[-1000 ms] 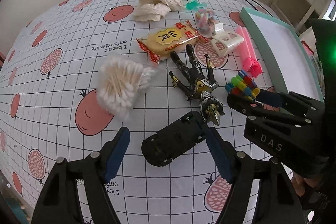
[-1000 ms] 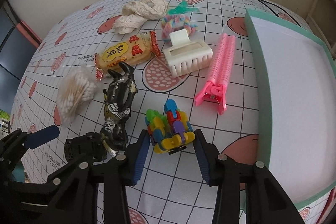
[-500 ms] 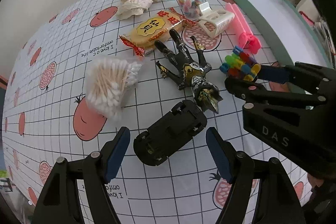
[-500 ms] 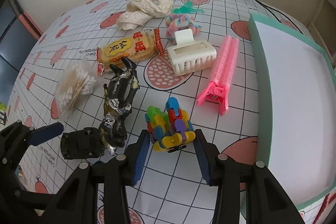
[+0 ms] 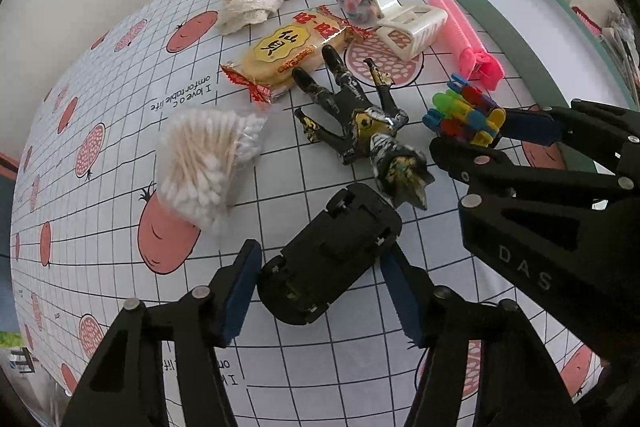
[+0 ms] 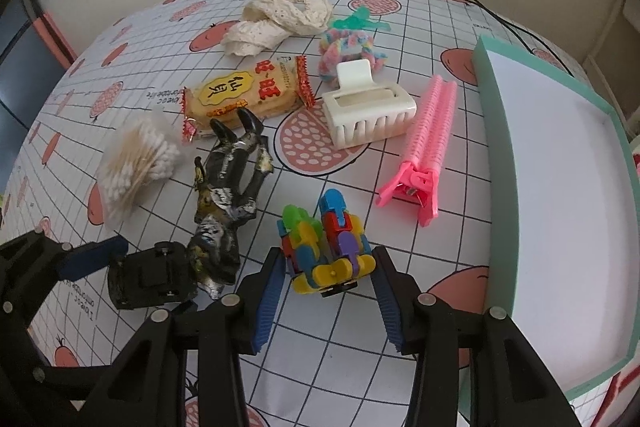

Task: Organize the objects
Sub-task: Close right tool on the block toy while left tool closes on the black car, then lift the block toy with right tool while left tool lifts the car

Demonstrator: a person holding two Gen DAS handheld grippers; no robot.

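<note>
A home setting: a table wore a fruit-print gridded tablecloth (image 6: 420, 27), strewn with a snack packet (image 6: 244, 95) and hair clips (image 6: 368, 115).

Left gripper (image 5: 320, 293): low, jaws spread wide, blue pads (image 5: 239, 293) facing inward. Right gripper (image 6: 326, 297): alongside to the right, level, jaws likewise parted; pad contact with anything between them could not be judged. No hands visible.
</note>
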